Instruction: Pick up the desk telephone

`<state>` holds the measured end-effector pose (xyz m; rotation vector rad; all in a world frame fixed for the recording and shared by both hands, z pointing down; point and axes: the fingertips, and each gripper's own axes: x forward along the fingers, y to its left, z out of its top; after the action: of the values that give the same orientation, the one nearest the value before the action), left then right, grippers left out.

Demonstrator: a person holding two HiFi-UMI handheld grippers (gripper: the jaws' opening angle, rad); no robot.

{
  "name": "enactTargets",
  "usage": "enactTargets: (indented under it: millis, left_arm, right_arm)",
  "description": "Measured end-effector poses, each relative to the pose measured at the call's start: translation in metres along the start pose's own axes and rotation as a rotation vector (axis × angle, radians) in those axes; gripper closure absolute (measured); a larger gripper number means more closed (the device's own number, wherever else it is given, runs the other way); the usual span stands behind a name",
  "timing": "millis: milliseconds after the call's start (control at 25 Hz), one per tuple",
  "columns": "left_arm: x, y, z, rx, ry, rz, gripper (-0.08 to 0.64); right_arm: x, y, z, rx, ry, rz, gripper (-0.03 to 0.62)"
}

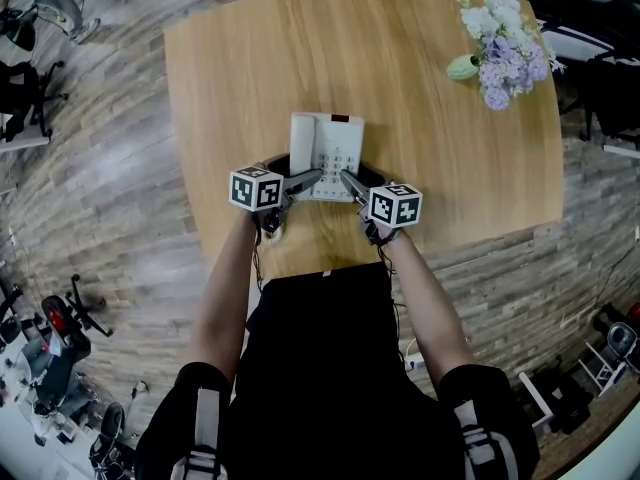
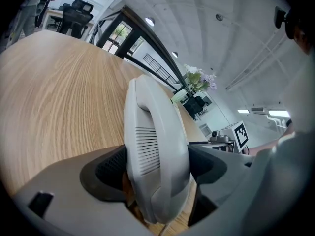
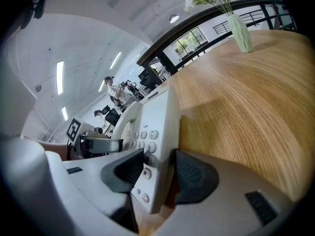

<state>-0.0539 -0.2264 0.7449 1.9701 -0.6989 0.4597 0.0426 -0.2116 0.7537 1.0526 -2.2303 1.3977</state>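
Observation:
A white desk telephone point(image 1: 328, 153) lies on the wooden table point(image 1: 430, 128), its handset along the left side and its keypad on the right. My left gripper point(image 1: 308, 179) is at the phone's near left corner. In the left gripper view the handset point(image 2: 155, 146) fills the gap of my left gripper point(image 2: 157, 173), and both dark pads press its sides. My right gripper point(image 1: 350, 182) is at the near right corner. In the right gripper view my right gripper point(image 3: 157, 168) straddles the phone body point(image 3: 157, 124), one pad on the keypad face, the other on the outer edge.
A pale green vase of white and purple flowers point(image 1: 503, 43) stands at the table's far right corner; the vase point(image 3: 241, 31) also shows in the right gripper view. Office chairs and gear stand on the wood floor around the table. The person stands at the table's near edge.

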Motion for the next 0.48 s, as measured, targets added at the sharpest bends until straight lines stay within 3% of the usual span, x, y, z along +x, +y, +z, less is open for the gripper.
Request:
enactTargets:
  millis: [240, 480]
  left_arm:
    - [-0.009, -0.005, -0.001, -0.029, -0.031, 0.003, 0.172]
    - [-0.025, -0.013, -0.001, -0.004, -0.056, 0.008, 0.172]
  right_arm:
    - [-0.005, 0.009, -0.003, 0.012, -0.005, -0.010, 0.383]
    - [-0.011, 0.025, -0.003, -0.011, -0.025, 0.004, 0.383]
